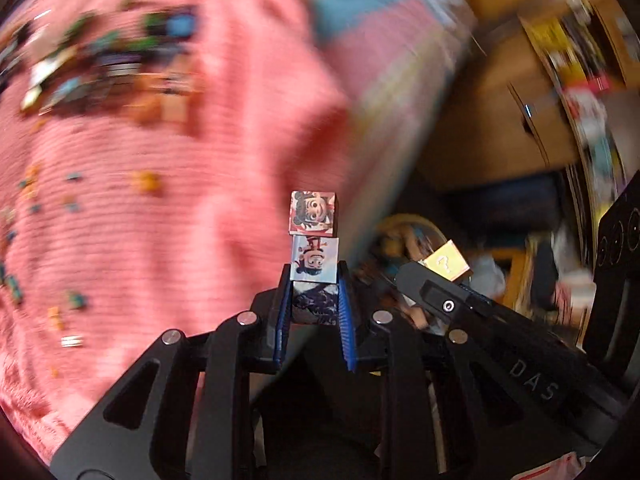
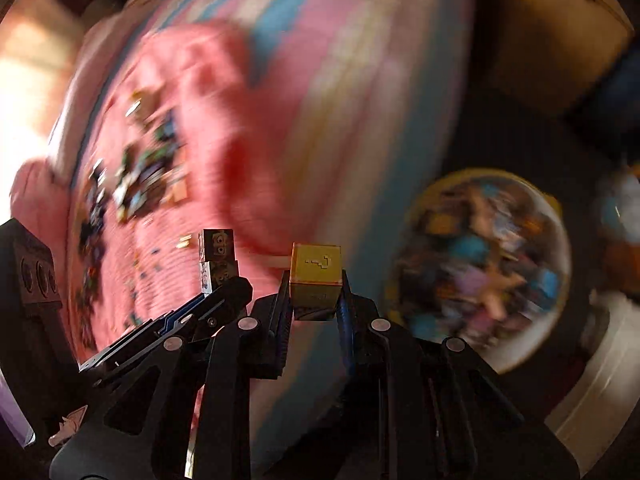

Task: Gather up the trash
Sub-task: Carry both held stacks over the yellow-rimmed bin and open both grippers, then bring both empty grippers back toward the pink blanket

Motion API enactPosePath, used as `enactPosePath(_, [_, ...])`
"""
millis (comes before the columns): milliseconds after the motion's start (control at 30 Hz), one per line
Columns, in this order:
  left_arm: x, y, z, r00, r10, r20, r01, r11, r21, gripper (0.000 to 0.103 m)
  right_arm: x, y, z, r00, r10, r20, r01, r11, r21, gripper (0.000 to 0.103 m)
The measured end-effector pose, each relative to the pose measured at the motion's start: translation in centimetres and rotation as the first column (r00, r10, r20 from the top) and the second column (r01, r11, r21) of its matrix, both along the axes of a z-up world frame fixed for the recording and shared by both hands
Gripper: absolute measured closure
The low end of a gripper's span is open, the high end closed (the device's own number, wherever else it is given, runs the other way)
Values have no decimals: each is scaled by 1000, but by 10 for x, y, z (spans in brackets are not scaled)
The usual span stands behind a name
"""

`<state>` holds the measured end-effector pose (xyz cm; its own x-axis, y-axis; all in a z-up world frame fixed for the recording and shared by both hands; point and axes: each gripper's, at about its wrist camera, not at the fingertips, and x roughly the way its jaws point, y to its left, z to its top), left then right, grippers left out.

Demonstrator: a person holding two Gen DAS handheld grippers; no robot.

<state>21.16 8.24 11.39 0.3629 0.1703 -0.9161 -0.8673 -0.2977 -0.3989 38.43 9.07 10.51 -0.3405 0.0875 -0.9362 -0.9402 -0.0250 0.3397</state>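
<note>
My left gripper (image 1: 314, 280) is shut on a stack of picture cubes (image 1: 314, 236) printed with cartoon faces; the top cube sticks out past the fingertips. My right gripper (image 2: 314, 284) is shut on a yellow cube (image 2: 316, 270) with a question mark on it. In the left wrist view the right gripper's finger (image 1: 436, 292) and that yellow cube (image 1: 446, 266) show at the right. The right wrist view has the picture cubes (image 2: 216, 258) and the left gripper's finger (image 2: 208, 308) at its left. Both grippers hang above a pink blanket (image 1: 140, 220).
Many small colourful pieces (image 1: 100, 60) lie scattered on the pink blanket (image 2: 192, 160). A striped pastel cover (image 2: 352, 100) runs beside it. A round container (image 2: 480, 268) full of colourful bits sits on the floor at the right, next to a white tub (image 2: 592, 380). Cardboard boxes (image 1: 500, 92) stand behind.
</note>
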Motion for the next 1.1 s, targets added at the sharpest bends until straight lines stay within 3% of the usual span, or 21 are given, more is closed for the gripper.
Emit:
enactPosePath(200, [82, 14, -29, 984, -178, 29, 180, 982, -55, 83, 74, -13, -26, 987, -153, 57, 156, 986, -55, 84])
enactPosePath(533, [160, 22, -74, 938, -342, 56, 346, 927, -146, 83, 144, -15, -78, 947, -296, 120, 312, 940, -142, 84])
enactPosePath(700, [167, 30, -92, 941, -324, 94, 336, 923, -190, 81, 151, -4, -94, 941, -310, 136, 331, 926, -183, 82])
enactPosePath(867, [157, 29, -98, 958, -264, 107, 283, 929, -238, 65, 151, 1, -102, 939, -312, 144, 337, 917, -215, 82])
enactPosePath(1100, [143, 24, -80, 970, -201, 134, 226, 950, -213, 56, 141, 11, -83, 943, -295, 153, 320, 931, -175, 81])
